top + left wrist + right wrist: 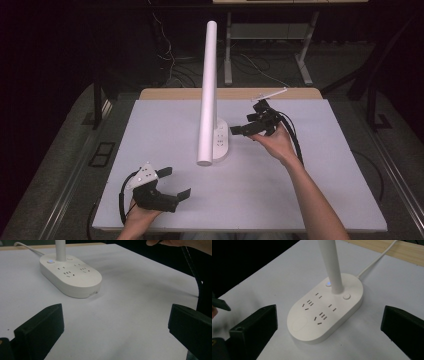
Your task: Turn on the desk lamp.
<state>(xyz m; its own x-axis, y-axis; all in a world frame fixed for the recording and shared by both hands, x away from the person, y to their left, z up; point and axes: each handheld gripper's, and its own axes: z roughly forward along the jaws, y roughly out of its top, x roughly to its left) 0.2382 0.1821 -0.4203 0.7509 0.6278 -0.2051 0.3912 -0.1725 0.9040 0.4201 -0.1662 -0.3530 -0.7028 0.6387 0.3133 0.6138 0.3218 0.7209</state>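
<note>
Two grippers are over the white table [320,200], and both have the jaws spread wide with nothing between them. The right gripper [250,127] hovers just beside the lamp base [325,312], which lies straight ahead of its jaws in the right gripper view. The left gripper [175,182] stays low near the person's edge, well apart from the base, which is ahead of it and a little to the left in its own view.

The base is an oval white block with socket slots, a round button [346,296] and a small lit blue button [328,284] beside the foot of the lamp stem [208,90]. I judge it hard, smooth plastic, probably weighted, so it will not bend but may slip under the pads. The tall stem makes it top-heavy if one lifts it. The best hold seems across the narrow sides of the base, or around the stem low down; for a button only a light press is needed.

The top of the stem is cut off in both gripper views. The white cable [375,261] leaves behind the base, and its end I cannot see. The printing on the base edge is too small to read.
</note>
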